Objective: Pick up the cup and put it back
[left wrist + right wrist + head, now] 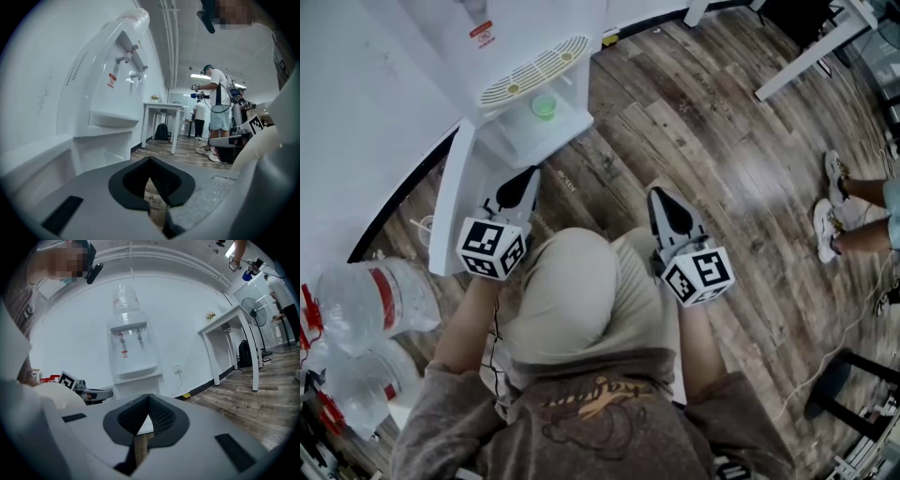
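A small green cup (544, 106) stands in the white water dispenser's (525, 66) alcove, below the grille, seen from above in the head view. My left gripper (528, 175) points at the dispenser's base, a short way short of the cup; its jaws meet at the tip and hold nothing (150, 161). My right gripper (661, 194) hovers over the wooden floor to the right of my knee, also shut and empty (149, 399). The dispenser (133, 355) stands ahead in the right gripper view, but the cup does not show in either gripper view.
Large water bottles (356, 300) lie at the left by the wall. A white table leg (806, 56) crosses the far right, and another person's feet (834, 206) rest on the wooden floor. A white table (161, 110) and standing people (218, 108) are further back.
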Demonstrator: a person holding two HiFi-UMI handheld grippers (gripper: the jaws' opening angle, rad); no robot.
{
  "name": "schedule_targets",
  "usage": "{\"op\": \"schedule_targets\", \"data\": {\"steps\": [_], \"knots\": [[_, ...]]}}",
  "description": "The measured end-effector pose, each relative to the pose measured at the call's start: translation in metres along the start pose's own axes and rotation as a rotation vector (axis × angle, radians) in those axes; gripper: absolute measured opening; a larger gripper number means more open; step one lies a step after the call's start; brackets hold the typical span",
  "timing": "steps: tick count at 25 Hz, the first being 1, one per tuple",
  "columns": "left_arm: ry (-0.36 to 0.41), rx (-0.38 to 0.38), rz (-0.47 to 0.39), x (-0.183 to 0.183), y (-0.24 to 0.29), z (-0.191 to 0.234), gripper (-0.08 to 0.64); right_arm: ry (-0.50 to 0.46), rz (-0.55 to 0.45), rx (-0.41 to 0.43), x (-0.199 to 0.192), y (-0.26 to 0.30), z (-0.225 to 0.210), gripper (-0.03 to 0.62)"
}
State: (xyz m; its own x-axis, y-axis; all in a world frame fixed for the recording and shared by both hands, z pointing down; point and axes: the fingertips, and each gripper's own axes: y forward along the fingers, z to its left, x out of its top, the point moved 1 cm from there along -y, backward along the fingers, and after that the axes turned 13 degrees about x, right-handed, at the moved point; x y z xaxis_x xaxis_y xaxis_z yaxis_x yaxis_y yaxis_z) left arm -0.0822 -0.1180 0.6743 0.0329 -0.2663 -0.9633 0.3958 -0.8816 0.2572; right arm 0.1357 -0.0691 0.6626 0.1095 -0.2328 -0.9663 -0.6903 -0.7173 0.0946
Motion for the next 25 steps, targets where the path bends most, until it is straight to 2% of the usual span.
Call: {"op": "schedule_targets", "data": {"steps": [5, 10, 14, 21, 25], "knots": [[-0.005, -0.067, -0.014, 0.039, 0.007, -0.014, 0.003, 0.011, 0.022, -0.013, 0.029, 0.002, -0.004, 0.002], [-0.031, -0.117, 0.005, 0.109, -0.002, -0.025, 0.003, 0.023, 0.055, 0.006, 0.093, 0.014, 0.011, 0.002], [-0.046, -0.142, 0.027, 0.195, -0.024, -0.034, 0.003, 0.028, 0.075, 0.019, 0.178, 0.016, 0.038, 0.002], [-0.011, -0.182, 0.039, 0.369, -0.083, -0.05, 0.003, 0.042, 0.102, 0.004, 0.345, -0.004, 0.09, 0.002], [-0.039, -0.2, 0.051, 0.463, -0.115, -0.053, 0.003, 0.05, 0.115, -0.016, 0.433, -0.02, 0.119, 0.002]]}}
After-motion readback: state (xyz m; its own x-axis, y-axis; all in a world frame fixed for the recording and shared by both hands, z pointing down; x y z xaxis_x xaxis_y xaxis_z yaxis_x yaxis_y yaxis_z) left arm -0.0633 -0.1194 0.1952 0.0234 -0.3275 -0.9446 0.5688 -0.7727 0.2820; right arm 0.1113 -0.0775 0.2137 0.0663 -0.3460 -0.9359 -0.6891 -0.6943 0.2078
